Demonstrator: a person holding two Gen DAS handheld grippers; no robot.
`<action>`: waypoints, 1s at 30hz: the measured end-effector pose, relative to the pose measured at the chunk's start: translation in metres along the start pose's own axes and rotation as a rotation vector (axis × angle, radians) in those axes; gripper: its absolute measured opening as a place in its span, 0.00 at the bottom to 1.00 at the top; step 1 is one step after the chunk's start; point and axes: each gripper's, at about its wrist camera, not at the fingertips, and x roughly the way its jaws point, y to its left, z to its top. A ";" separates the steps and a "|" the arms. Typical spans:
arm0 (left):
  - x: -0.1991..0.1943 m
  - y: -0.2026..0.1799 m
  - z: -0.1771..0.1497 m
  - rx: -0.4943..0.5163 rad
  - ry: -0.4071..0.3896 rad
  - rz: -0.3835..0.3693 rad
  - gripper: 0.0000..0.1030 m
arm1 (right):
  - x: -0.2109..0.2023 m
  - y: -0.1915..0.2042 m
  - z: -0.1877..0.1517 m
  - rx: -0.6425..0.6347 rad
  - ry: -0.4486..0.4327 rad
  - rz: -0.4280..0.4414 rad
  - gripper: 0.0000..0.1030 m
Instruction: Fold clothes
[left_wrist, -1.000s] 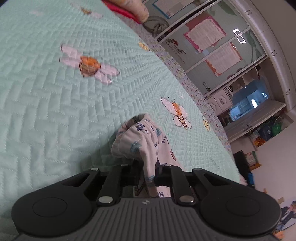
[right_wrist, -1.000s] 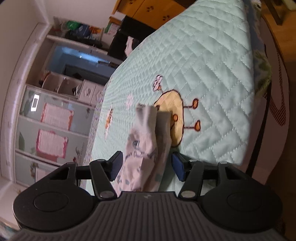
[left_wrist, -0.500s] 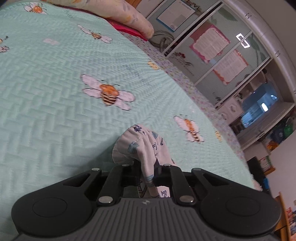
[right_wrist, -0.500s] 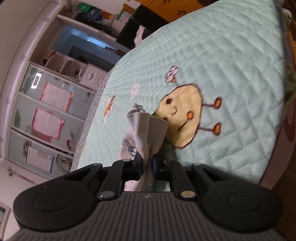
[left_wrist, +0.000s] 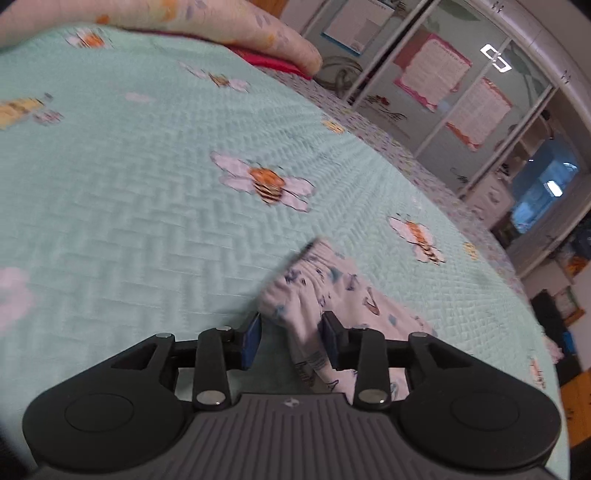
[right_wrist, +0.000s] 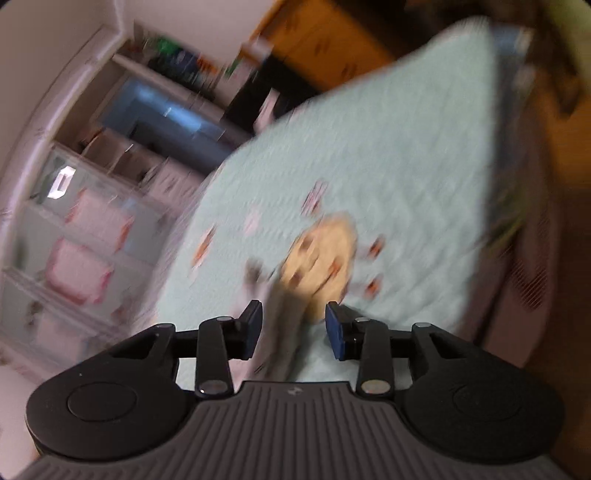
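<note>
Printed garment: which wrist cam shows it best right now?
Left wrist. The printed garment is fairly sharp there, pattern and gathered edge visible, lying on the green quilt between the left gripper's open jaws. Right wrist view is motion-blurred: only a pale smear.

pale mint quilted cloth bedspread (left_wrist: 147, 206): matt, stitched herringbone ridges, ahead of tool | white printed soft cloth garment (left_wrist: 332, 288): matt, gathered, between pads | left black plastic gripper (left_wrist: 290, 339): matt ribbed body, shiny metal rivets, blue pads (left_wrist: 251, 338) | right black plastic gripper (right_wrist: 293, 330): same finish, view blurred
</note>
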 end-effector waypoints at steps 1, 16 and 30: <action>-0.011 -0.006 -0.002 0.035 -0.017 0.000 0.36 | -0.007 0.009 0.000 -0.054 -0.033 -0.003 0.39; -0.021 -0.199 -0.075 0.758 0.091 -0.488 0.37 | 0.066 0.241 -0.145 -1.150 0.377 0.547 0.39; 0.073 -0.189 -0.076 0.910 0.218 -0.444 0.37 | 0.148 0.279 -0.175 -0.675 0.911 0.801 0.47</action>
